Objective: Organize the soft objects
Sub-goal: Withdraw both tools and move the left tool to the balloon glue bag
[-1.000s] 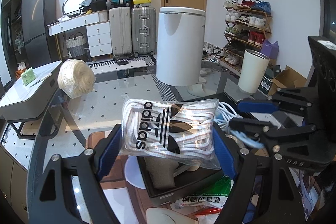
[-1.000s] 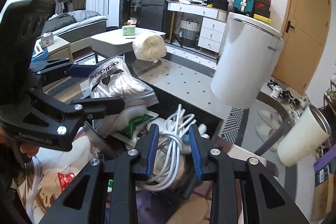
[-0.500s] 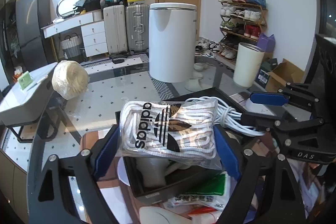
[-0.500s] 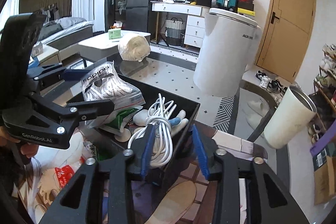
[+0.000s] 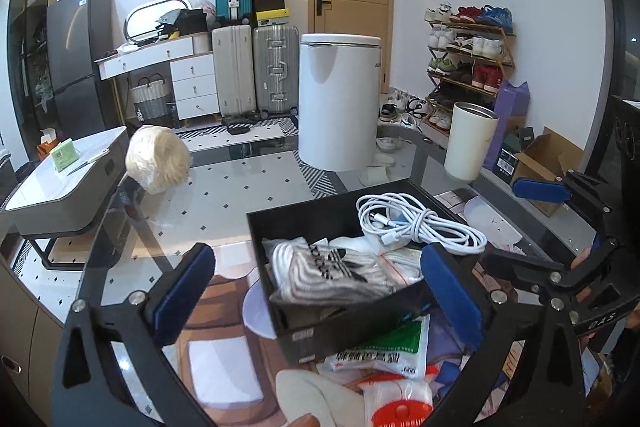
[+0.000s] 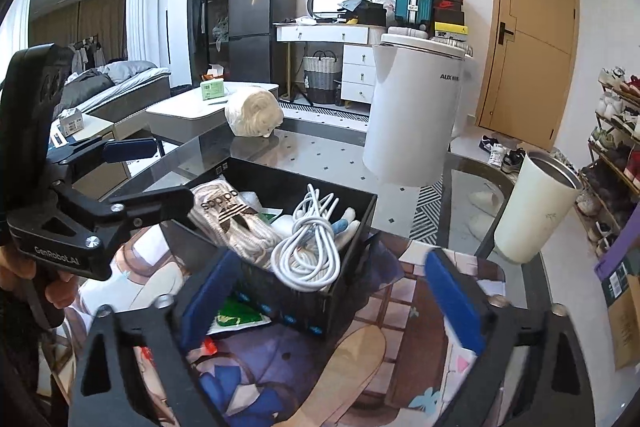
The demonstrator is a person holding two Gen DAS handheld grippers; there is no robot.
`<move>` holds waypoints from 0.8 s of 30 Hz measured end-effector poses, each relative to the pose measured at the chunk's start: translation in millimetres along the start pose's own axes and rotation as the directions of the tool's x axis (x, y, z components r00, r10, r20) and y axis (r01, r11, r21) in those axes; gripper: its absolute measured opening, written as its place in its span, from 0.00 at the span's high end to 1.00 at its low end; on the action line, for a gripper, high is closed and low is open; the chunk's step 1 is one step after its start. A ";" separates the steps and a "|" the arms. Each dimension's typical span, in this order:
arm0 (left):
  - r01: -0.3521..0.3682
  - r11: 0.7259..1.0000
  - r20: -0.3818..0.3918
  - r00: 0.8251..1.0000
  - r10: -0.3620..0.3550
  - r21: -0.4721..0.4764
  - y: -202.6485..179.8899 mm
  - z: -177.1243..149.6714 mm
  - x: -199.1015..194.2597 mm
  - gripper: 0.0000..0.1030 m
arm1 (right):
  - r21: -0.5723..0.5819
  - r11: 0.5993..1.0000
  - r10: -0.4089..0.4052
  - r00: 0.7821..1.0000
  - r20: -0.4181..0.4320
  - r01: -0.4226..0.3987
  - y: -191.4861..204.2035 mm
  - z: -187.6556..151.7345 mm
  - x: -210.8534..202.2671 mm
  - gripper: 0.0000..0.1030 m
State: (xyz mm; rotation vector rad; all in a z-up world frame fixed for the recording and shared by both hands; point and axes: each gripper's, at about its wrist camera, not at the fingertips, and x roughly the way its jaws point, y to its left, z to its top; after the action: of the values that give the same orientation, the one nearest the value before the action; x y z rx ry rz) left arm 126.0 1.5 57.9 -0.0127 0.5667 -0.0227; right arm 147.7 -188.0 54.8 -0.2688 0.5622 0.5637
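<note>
A black box [image 5: 256, 223] [image 6: 352, 267] stands on the table. In it lie a clear Adidas bag of white socks [image 5: 328, 273] [image 6: 228, 213] and a coiled white cable [image 5: 416, 223] [image 6: 308, 247]. My left gripper [image 5: 320, 287] is open and empty, its blue pads [image 5: 184, 291] spread wide on either side of the box's near wall. My right gripper [image 6: 332, 303] is open and empty, just in front of the box's near corner. Each gripper shows in the other's view: the right gripper [image 5: 560, 227] and the left gripper [image 6: 132, 179].
A wrapped cream bundle [image 5: 158, 159] [image 6: 252, 111] lies at the table's far side. A white bin [image 5: 340, 99] and a cream tumbler [image 5: 472, 139] [image 6: 532, 203] stand beyond the box. Plastic packets [image 5: 384, 359] and an insole [image 6: 340, 371] lie in front of it.
The left gripper has opened and let the sock bag drop into the box. The right gripper has opened and let the cable go into the box, then drawn back.
</note>
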 end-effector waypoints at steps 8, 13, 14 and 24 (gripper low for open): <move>-0.018 0.999 0.029 0.999 0.019 -0.049 7.9 -14.7 -32.0 0.00 | 0.059 0.998 0.036 0.999 -0.014 -0.035 5.9 -15.3 -9.2 0.01; -0.035 0.997 0.024 0.999 0.037 -0.068 10.0 -28.4 -45.3 0.00 | 0.081 0.995 0.055 0.998 -0.022 -0.053 11.8 -25.5 -14.3 0.01; -0.037 0.997 0.020 0.999 0.038 -0.073 10.7 -32.0 -47.1 0.00 | 0.084 0.995 0.059 0.998 -0.023 -0.057 12.6 -27.3 -15.7 0.01; -0.038 0.992 -0.036 0.999 0.034 -0.119 10.6 -64.4 -45.0 0.00 | 0.097 0.993 0.065 0.997 -0.047 -0.060 21.8 -39.7 -20.0 0.01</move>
State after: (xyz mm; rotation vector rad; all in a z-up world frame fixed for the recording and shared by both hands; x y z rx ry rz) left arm 53.7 12.8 27.5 -0.1193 0.6012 0.0460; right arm 104.2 -194.2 31.8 -0.1753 0.6459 0.5900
